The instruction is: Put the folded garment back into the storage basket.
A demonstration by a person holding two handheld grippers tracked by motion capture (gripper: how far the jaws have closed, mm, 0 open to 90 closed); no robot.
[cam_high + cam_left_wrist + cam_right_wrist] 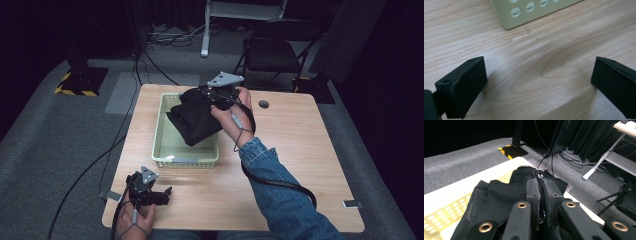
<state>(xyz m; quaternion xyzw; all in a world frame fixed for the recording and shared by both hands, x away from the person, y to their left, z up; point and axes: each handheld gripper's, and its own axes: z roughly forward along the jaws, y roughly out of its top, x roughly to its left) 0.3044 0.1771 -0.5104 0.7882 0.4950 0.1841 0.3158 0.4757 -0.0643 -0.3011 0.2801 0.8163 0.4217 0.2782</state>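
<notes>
my right gripper (543, 195) is clamped on the black cloth (196, 117), holding it over the pale green basket (165, 145), not yet dropped in, while my left gripper (539, 85) rests wide open on the table (300, 150).

Light wood-grain surface (300, 150), rectangular with rounded corners, standing on grey carpet. Round cable hole (263, 104) near the far edge. Pale green perforated basket (186, 161) resting directly on the left half, long side running front to back. Small pale tag (352, 203) lying at the near right corner. Bare wood between basket and near edge.
</notes>
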